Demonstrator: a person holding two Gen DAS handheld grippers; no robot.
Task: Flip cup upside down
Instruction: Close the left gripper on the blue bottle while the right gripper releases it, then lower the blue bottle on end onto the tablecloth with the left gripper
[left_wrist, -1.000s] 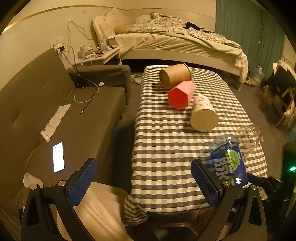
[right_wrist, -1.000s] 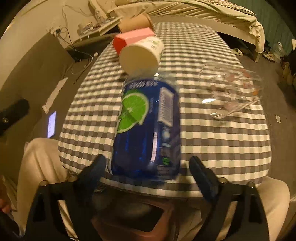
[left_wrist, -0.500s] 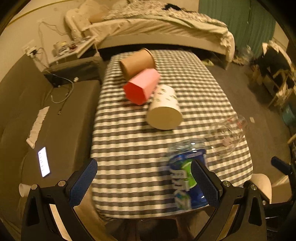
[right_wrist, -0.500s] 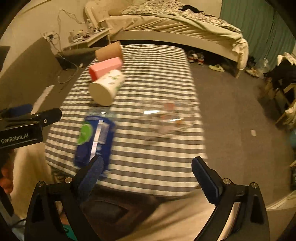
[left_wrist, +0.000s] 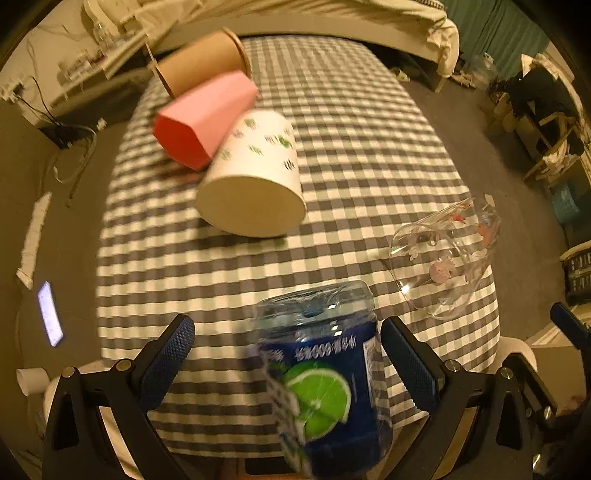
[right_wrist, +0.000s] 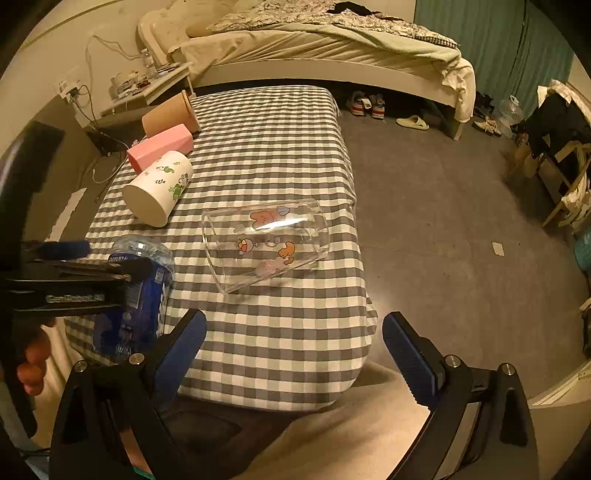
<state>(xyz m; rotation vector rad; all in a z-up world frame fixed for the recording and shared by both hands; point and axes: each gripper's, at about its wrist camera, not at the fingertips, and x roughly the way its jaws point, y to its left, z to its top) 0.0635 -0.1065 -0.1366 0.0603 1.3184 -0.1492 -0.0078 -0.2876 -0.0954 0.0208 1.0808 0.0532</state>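
Several cups lie on their sides on the checked tablecloth (left_wrist: 351, 155). A blue plastic cup with a lime label (left_wrist: 321, 384) lies at the near edge, between the fingers of my open left gripper (left_wrist: 286, 354), which are apart from it. It also shows in the right wrist view (right_wrist: 136, 295). A clear glass with cartoon prints (right_wrist: 266, 243) lies ahead of my open, empty right gripper (right_wrist: 291, 343); it also shows in the left wrist view (left_wrist: 443, 254). A white leaf-print cup (left_wrist: 255, 177), a pink cup (left_wrist: 203, 118) and a brown paper cup (left_wrist: 203, 61) lie further back.
A grey sofa with a lit phone (left_wrist: 50, 314) is left of the table. A bed (right_wrist: 314, 44) stands behind it, with shoes (right_wrist: 365, 103) on the grey carpet to the right. A chair with clothes (right_wrist: 557, 129) is at far right.
My left gripper has moved right and forward until its fingers flank the blue cup. My right gripper has swung right, off the blue cup, and now faces the clear glass.
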